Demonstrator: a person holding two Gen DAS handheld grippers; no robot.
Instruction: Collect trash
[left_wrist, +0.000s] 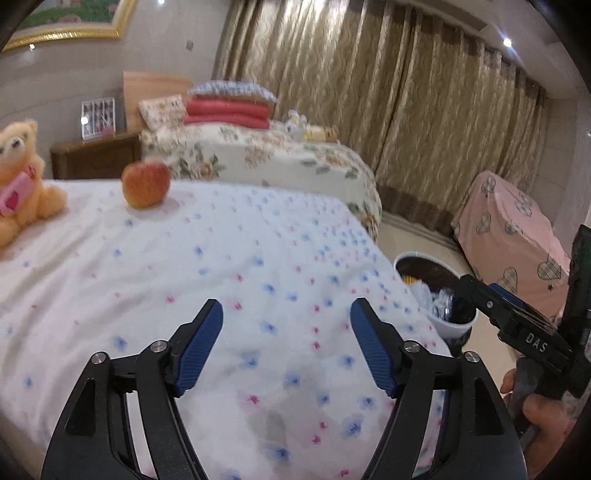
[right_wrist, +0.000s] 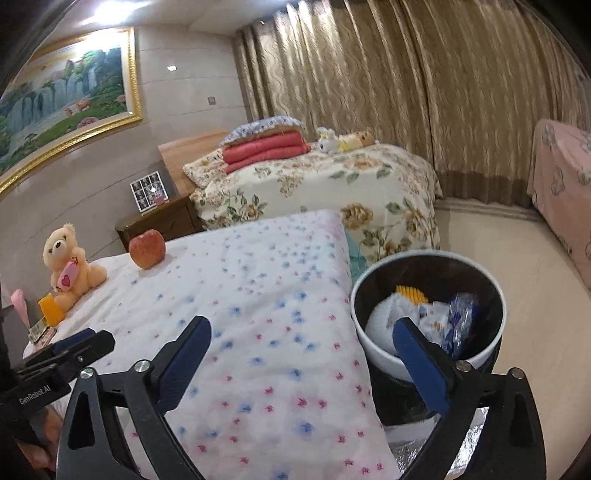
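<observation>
My right gripper (right_wrist: 303, 354) and left gripper (left_wrist: 286, 343) gape wide, empty; the trash bin (right_wrist: 480, 269) sits just right of the bed (right_wrist: 258, 295), nearer my right.

The near bed (right_wrist: 280, 295) serves as landmark. On its far end stands an apple (right_wrist: 146, 249), with a teddy bear (right_wrist: 70, 264) to the apple's left. Off the bed's right edge, on the floor, stands a trash bin (right_wrist: 373, 343) holding crumpled wrappers (right_wrist: 436, 321). Behind the bed lies a second bed (right_wrist: 332, 188) with folded blankets (right_wrist: 264, 146) stacked on it. A nightstand (right_wrist: 159, 221) sits behind the apple.
</observation>
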